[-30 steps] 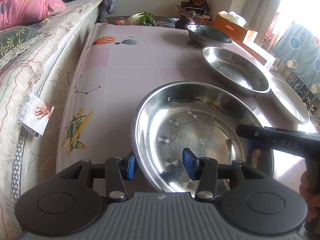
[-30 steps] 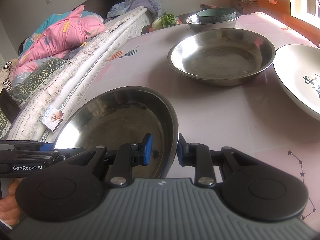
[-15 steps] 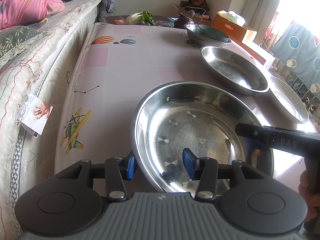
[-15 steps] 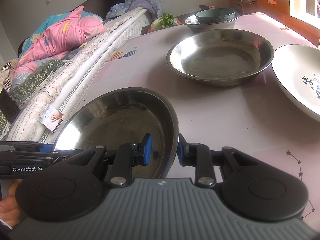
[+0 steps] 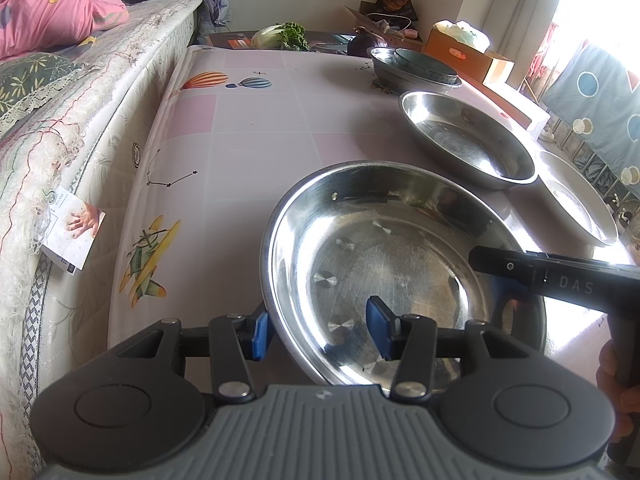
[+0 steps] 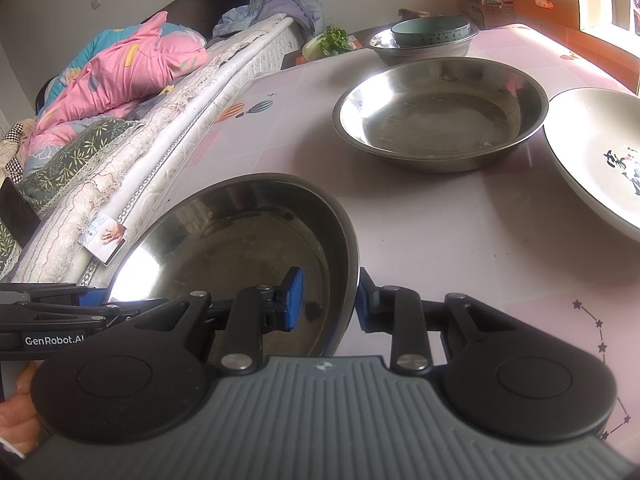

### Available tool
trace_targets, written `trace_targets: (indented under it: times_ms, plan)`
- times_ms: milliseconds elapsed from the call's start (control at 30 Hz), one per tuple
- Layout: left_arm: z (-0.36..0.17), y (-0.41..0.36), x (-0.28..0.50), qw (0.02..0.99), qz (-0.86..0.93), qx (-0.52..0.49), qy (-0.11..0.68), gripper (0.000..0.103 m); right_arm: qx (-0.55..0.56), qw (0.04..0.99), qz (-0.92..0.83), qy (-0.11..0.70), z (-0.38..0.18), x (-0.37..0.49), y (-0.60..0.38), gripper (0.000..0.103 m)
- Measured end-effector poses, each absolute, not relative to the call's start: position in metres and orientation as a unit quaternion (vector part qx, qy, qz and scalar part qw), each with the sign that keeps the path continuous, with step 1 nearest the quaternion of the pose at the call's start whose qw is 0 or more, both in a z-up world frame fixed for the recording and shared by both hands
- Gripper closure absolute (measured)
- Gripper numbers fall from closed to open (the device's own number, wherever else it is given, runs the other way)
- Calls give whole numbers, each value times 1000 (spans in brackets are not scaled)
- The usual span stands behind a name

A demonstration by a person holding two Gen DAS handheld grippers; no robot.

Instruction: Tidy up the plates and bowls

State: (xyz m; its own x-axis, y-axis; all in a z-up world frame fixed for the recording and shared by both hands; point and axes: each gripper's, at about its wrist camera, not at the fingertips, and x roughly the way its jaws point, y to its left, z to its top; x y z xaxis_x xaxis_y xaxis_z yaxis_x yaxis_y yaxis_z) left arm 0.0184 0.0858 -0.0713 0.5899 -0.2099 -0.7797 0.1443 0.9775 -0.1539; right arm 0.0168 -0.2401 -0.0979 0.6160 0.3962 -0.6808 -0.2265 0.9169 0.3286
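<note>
A steel plate is held between both grippers just above the pink table; it also shows in the right wrist view. My left gripper straddles its near-left rim and is shut on it. My right gripper is shut on the opposite rim. A second steel plate lies further back, also in the right wrist view. A white plate with a dark print lies to the right. A steel bowl holding a teal bowl stands at the far end.
A mattress edge with a hanging card runs along the table's left side. Green vegetables and cardboard boxes lie beyond the far end. The table's right edge is by the white plate.
Both wrist views have shifted slightly while the steel plate stays clamped between the two grippers. The other dishes have not moved.
</note>
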Motion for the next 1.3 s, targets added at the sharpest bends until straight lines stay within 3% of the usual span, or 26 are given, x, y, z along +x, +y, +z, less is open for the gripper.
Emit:
trace_targets:
  times_ms: [1300]
  plan:
    - [-72, 83, 16, 890, -99, -37, 444, 52, 105, 893, 175, 400, -98, 17, -239, 71]
